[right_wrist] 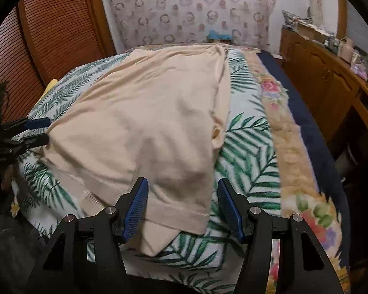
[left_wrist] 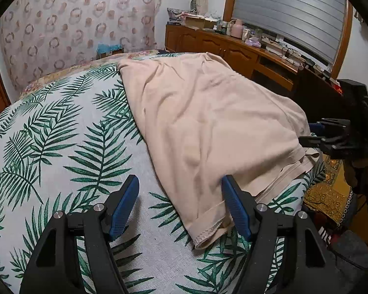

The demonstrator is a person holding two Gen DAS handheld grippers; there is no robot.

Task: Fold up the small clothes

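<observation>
While the beige garment point(left_wrist: 208, 122) is spread over the leaf-print cover point(left_wrist: 61, 134) of the bed, both pairs of tongs are held low at its near hem, one toward each corner. The left gripper point(left_wrist: 180, 205) is seen with its jaws apart and nothing clamped; the near left corner of the cloth lies just inside its right-hand pad, so the gap appears to be aimed at that corner. The right gripper point(right_wrist: 182, 207) is likewise open, with the opposite hem corner lying between its blue pads point(right_wrist: 136, 210) but not pinched. The garment point(right_wrist: 147, 122) is already doubled along its length, a folded edge being visible on the side toward the wooden cabinets point(right_wrist: 331, 78), which suggests that a lengthwise fold is done and a crosswise one is being prepared. A matched hold at both corners would let the hem be carried evenly toward the far end. No grip is judged to be made yet.
</observation>
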